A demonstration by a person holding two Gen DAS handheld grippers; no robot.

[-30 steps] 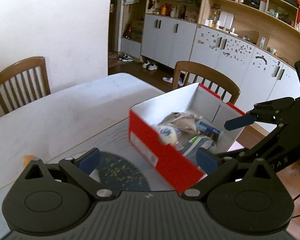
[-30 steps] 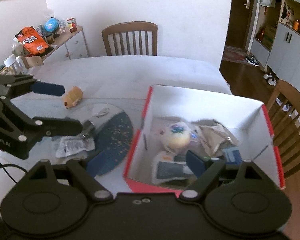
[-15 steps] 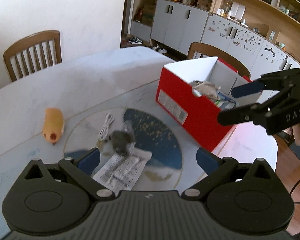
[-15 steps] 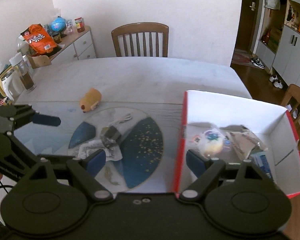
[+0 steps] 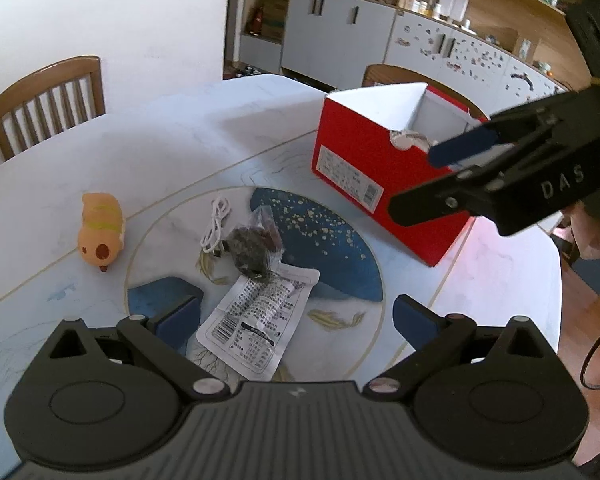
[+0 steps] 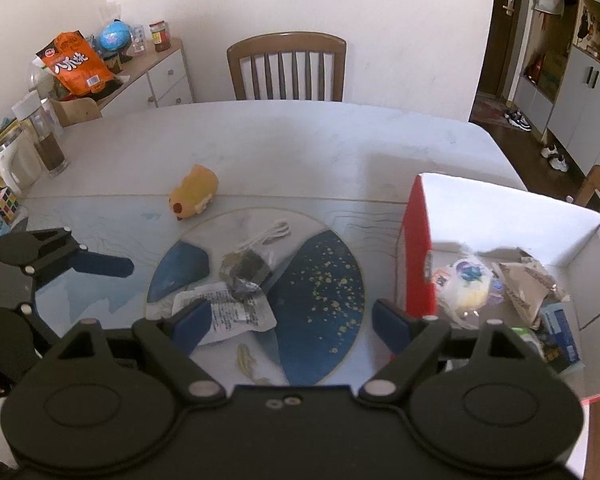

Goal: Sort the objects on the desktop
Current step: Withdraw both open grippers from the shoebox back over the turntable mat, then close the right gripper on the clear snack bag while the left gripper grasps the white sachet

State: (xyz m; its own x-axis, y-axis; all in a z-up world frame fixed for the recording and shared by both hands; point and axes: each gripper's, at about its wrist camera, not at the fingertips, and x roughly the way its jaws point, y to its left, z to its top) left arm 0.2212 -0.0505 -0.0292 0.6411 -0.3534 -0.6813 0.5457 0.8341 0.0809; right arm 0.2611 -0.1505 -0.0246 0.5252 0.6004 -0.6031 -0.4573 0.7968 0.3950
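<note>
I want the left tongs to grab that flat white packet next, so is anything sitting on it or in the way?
Partly. The left tongs are open just short of the white packet, with nothing between. But the dark snack bag overlaps the packet's far end, and the white cable lies beside that bag.

Right gripper [image 6: 286,320] wide open, nothing between the pads. Just ahead, white packet [image 6: 236,314] under dark pouch [image 6: 246,268]; white cable [image 6: 270,236] and orange toy [image 6: 194,192] beyond. Red box [image 6: 418,248] off right, left gripper [image 6: 100,276] off left.
</note>
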